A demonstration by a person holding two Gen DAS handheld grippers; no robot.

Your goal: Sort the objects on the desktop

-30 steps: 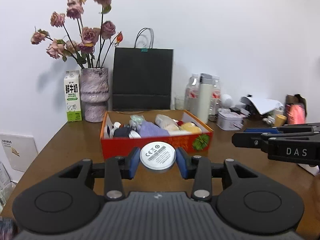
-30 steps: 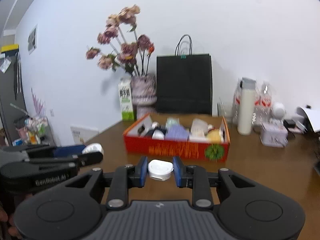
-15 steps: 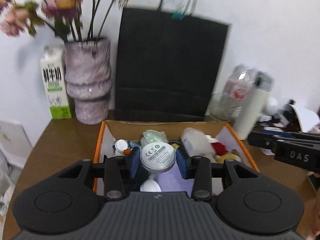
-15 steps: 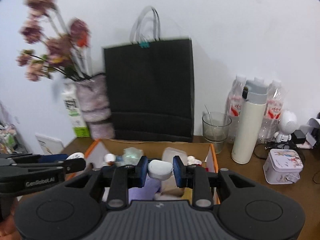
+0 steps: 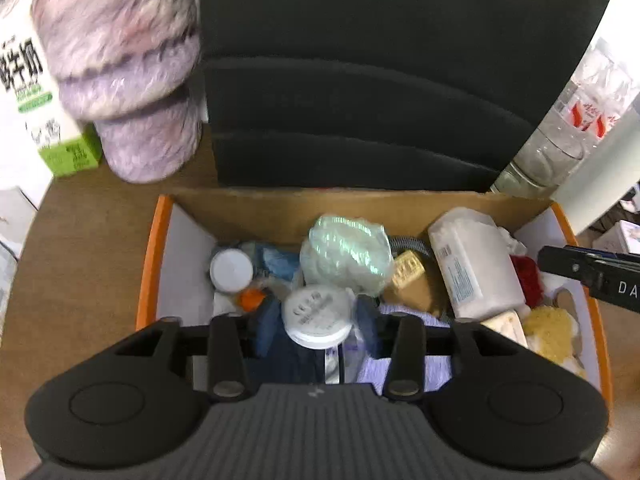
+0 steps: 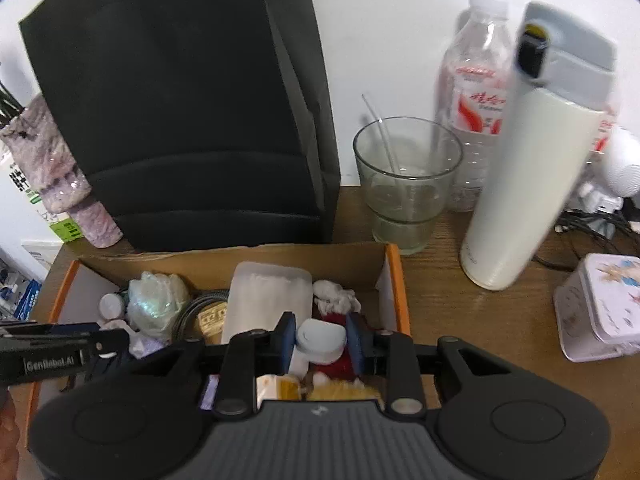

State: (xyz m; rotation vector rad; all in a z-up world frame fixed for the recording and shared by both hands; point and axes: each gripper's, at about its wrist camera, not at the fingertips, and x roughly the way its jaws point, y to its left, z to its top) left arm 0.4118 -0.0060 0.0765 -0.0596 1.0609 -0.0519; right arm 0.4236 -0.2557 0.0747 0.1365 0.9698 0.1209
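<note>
Your bench (image 6: 440,280) against a plain white wall (image 6: 380,20)

You face a brown wood-grain bench that runs up to a bare white wall. Light falls evenly, with soft shadows. At the back you see a black paper bag (image 6: 180,100), a mottled pink vase (image 5: 120,60), a milk carton (image 5: 28,80), a drinking glass (image 6: 406,184), a water bottle (image 6: 476,100) and a white flask (image 6: 532,160).

- Your left wrist view looks steeply down, close over the orange box (image 5: 154,256).
- Your right wrist view faces likewise; both share the box and black bag (image 6: 180,100).
</note>
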